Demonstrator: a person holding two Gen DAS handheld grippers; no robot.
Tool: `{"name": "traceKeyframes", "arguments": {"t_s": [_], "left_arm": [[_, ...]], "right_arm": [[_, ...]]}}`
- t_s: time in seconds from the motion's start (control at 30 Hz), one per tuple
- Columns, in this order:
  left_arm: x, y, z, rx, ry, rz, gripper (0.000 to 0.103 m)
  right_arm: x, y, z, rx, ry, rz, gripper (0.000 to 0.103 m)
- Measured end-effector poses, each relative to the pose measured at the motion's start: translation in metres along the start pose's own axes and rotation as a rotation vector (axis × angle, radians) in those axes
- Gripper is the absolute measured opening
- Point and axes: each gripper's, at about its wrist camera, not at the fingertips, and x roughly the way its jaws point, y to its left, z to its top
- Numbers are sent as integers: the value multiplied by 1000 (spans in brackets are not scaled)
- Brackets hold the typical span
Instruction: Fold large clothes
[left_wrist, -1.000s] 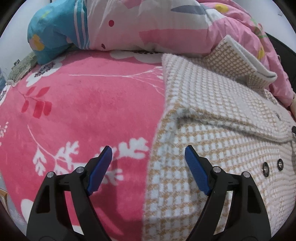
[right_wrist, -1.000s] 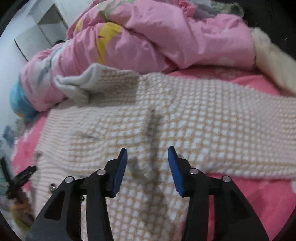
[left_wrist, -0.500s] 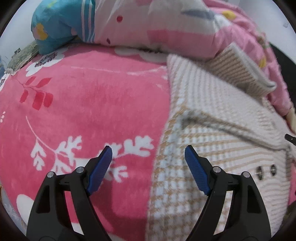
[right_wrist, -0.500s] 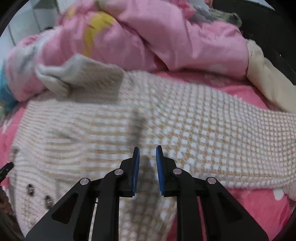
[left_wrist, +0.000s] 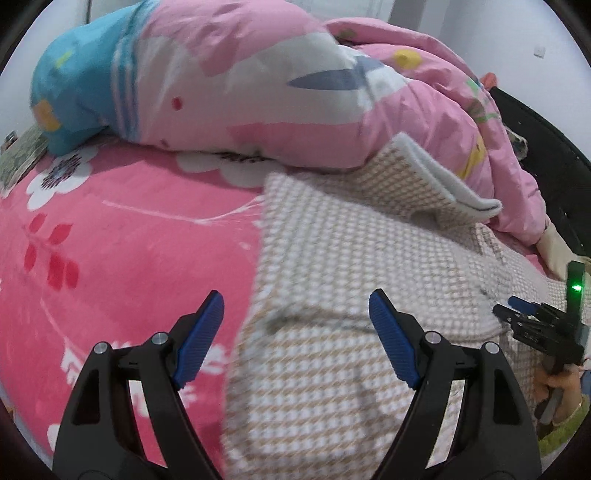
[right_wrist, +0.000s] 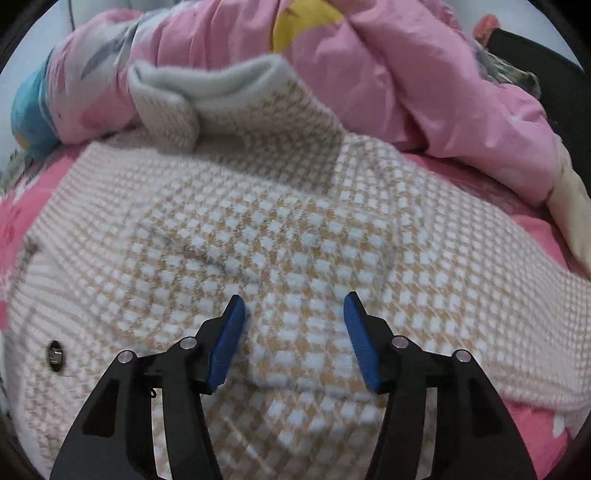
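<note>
Since a second ago: my left view has pulled back and up, so more of the pink quilt (left_wrist: 280, 92) fills its upper half; my right view has slid along the checked coat, the raised collar now upper centre.

Item 1, left gripper (left_wrist: 295, 336): fingers wide, nothing between the pads, poised over the coat's left edge at lower centre.

Item 2, right gripper (right_wrist: 293, 339): jaws opening, a soft ridge of coat fabric between them, pads not pressing it.

Item 3, checked coat (right_wrist: 295, 229): beige-and-white, spread flat on the pink floral blanket (left_wrist: 110, 240), filling most of the right view; collar (right_wrist: 221, 92) stands against the quilt; one dark button (right_wrist: 55, 354) at lower left.

Item 4, right gripper again (left_wrist: 532, 325), right edge of left view, green light lit.
</note>
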Motion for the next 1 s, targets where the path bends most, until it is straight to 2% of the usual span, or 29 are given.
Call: {"name": "traceKeyframes", "arguments": {"t_s": [0.07, 0.23, 0.4, 0.5, 0.6, 0.8, 0.93, 1.0], "left_arm": [[10, -16, 7, 18, 14, -15, 77], [41, -51, 14, 42, 53, -43, 78], [83, -78, 5, 93, 111, -10, 79], [102, -85, -3, 123, 138, 32, 79], [106, -86, -13, 146, 114, 49, 80], [105, -86, -18, 159, 96, 52, 81], [106, -89, -23, 163, 87, 52, 82], [106, -88, -25, 163, 85, 50, 82]], "right_arm": [[-14, 2, -5, -4, -17, 12, 56], [-27, 9, -16, -14, -14, 5, 66], [-48, -16, -30, 93, 3, 68, 67], [-76, -55, -43, 160, -15, 37, 67], [-101, -112, -53, 250, -44, -41, 67], [-157, -253, -84, 582, -155, -154, 67], [-173, -325, -115, 830, -216, -152, 66], [-175, -348, -130, 917, -231, -136, 59]]}}
